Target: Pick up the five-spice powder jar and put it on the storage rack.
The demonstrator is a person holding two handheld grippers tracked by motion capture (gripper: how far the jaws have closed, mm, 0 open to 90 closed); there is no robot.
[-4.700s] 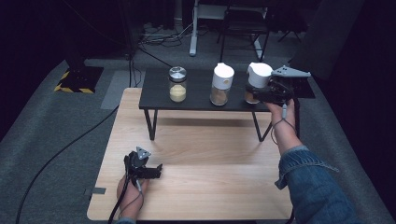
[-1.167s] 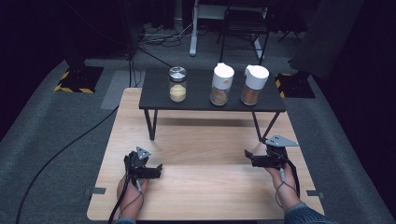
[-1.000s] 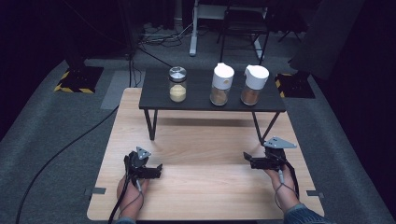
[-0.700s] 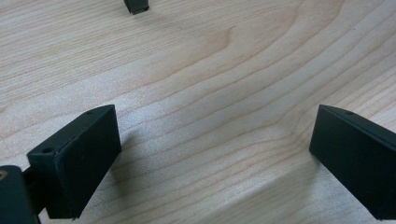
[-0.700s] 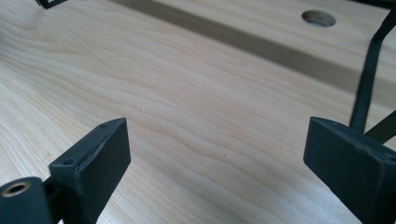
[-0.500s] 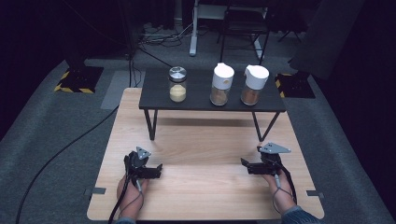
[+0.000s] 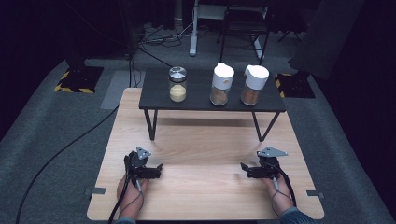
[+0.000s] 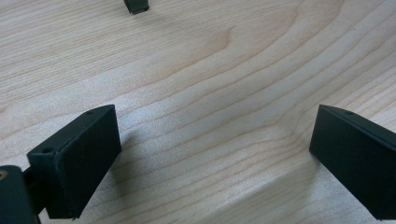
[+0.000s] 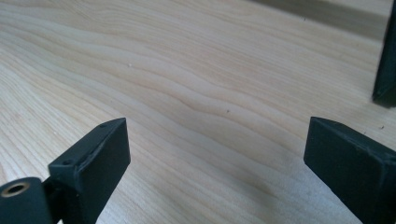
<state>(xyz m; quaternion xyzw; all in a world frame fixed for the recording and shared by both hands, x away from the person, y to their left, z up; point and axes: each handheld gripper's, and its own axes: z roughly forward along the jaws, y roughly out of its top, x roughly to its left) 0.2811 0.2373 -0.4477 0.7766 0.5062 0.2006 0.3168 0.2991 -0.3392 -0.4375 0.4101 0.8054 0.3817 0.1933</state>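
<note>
Three jars stand in a row on a low black shelf (image 7: 196,100) at the back of the wooden table (image 7: 205,186): a glass jar with a silver lid (image 7: 177,84) and yellow contents, a white-capped jar (image 7: 222,84), and a second white-capped jar (image 7: 254,84) with brown contents. My left gripper (image 7: 159,170) (image 8: 212,154) rests low at the front left of the table, jaws wide apart with bare wood between them. At the front right my right gripper (image 7: 243,169) (image 9: 215,158) sits just as low, also open and holding nothing. Both point inward toward the table's middle.
The shelf's black legs (image 7: 150,125) stand on the table between the grippers and the jars; one leg foot (image 8: 136,5) shows ahead of the left jaws and another (image 9: 385,70) beside the right jaws. Dark carpet, cables and a chair base surround the table.
My right gripper left the right-hand white-capped jar on the shelf, came back to the front right of the table and sank toward the wood. The left gripper stayed put.
</note>
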